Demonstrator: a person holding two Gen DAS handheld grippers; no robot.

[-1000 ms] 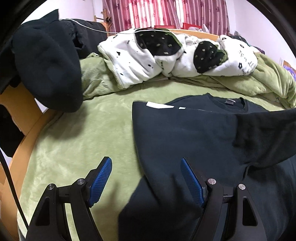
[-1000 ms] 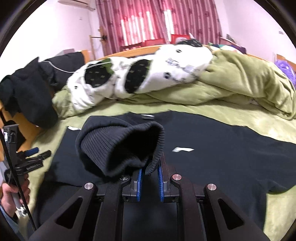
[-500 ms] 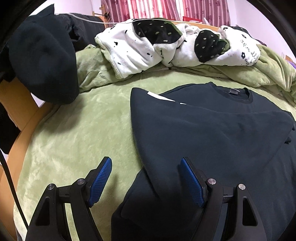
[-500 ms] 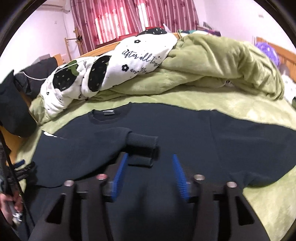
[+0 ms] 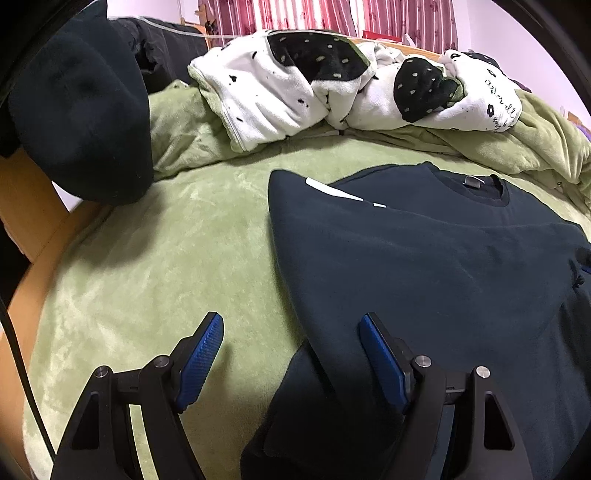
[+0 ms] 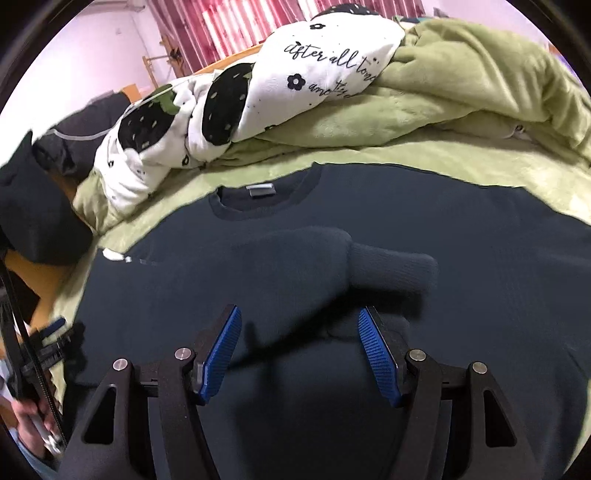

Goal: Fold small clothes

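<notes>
Released since the earlier frame, the sleeve cuff (image 6: 395, 271) no longer sits pinched in the right gripper (image 6: 299, 350); it now lies flat across the chest of the dark sweatshirt (image 6: 406, 221), folded inward from the garment's left side. The right gripper's jaws are opening, with nothing pressed between the blue pads (image 6: 373, 354); only the sweatshirt's lower body lies beneath them, and whether the pads touch the cloth cannot be told.

The left gripper (image 5: 291, 354) stands wide apart and grips nothing. One blue pad is over the bare green blanket (image 5: 147, 266), the other over the folded side edge of the sweatshirt (image 5: 424, 258). That edge runs between the two fingers.

The sweatshirt lies spread on the green blanket, collar (image 6: 264, 201) toward the far end of the bed, with a grey label (image 6: 261, 191) showing inside the neck. A small white mark (image 5: 332, 189) shows near the folded shoulder.

Beyond the collar a white quilt (image 5: 295, 88) with black strawberry prints is heaped on a rumpled green cover (image 6: 461, 85). A dark garment (image 5: 81, 122) hangs over the wooden bed frame (image 5: 33, 206) at the left. Red striped curtains (image 5: 388, 18) hang at the back. In the right wrist view a person's hand (image 6: 33, 421) holds the left gripper's handle at the lower left edge.
</notes>
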